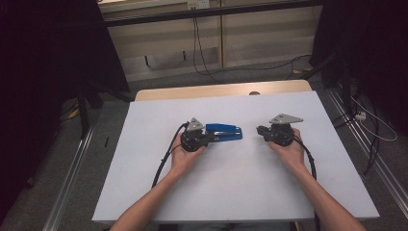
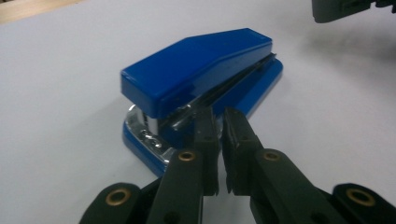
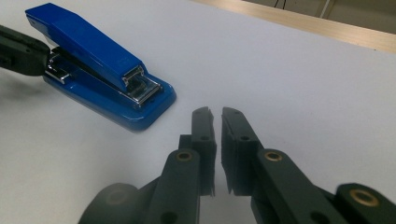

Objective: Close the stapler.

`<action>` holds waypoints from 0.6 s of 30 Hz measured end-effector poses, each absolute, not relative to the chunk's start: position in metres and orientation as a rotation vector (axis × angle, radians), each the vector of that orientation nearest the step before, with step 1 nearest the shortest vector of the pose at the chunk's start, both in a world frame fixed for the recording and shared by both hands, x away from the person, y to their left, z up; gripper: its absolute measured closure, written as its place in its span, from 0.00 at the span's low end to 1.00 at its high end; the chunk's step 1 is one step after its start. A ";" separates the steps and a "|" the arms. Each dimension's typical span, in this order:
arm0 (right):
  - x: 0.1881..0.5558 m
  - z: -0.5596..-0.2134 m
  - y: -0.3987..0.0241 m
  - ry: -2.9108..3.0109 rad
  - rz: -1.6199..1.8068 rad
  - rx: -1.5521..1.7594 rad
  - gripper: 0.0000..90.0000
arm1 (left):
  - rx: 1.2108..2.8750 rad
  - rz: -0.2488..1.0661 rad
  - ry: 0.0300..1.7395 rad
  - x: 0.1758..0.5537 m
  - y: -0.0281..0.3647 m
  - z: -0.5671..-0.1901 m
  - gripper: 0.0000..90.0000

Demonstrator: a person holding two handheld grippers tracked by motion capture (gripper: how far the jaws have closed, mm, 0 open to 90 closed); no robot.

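High view: we are looking down on a white bench [image 1: 231, 192] where a blue stapler [image 1: 225, 132] is lying near the middle, its long axis running left to right. Our left tongs [image 1: 208, 138] are sitting just beside the stapler's left end, and our right tongs [image 1: 260, 130] are resting on the bench to the right of it, apart from it and pointing toward it.

In the left gripper view, we are seeing the left tongs [image 2: 219, 122] nearly clenched, with only a thin slit between the jaws and nothing caught in it. Their tips are lying right at the stapler [image 2: 201, 79], by the chrome hinge end, though we cannot tell whether they are actually touching it. In the right gripper view, the right tongs [image 3: 215, 114] are likewise nearly clenched and empty, aiming past the stapler [image 3: 98, 65] whose metal mouth is facing them.

We are judging the work to be at its very start: the stapler is lying flat and closed, gripped by neither side. Everything is left to do. The left tongs are placed closest for a first hold, but would need to spread before taking the body.
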State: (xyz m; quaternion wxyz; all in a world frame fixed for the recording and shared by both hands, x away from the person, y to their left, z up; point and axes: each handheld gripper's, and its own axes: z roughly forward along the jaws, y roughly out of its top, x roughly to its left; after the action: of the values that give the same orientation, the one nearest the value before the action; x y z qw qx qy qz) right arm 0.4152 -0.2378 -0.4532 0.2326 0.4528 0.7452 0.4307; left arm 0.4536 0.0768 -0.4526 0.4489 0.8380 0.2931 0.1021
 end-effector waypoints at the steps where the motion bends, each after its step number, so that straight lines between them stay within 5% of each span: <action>1: 0.415 -0.453 -0.238 2.043 1.188 1.243 0.92 | 2.072 0.250 0.723 0.453 0.076 -0.453 0.94; 6: 0.414 -0.453 -0.238 2.036 1.208 1.255 0.80 | 2.059 0.241 0.721 0.449 0.076 -0.451 0.92; 18: 0.411 -0.452 -0.241 1.968 1.276 1.315 0.40 | 1.998 0.246 0.736 0.446 0.082 -0.445 0.68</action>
State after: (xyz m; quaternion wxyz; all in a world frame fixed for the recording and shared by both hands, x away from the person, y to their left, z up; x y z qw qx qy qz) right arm 0.4109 -0.2410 -0.4517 0.2245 0.4766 0.7132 0.4624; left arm 0.4457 0.0822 -0.4447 0.4787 0.8184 0.3015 0.1008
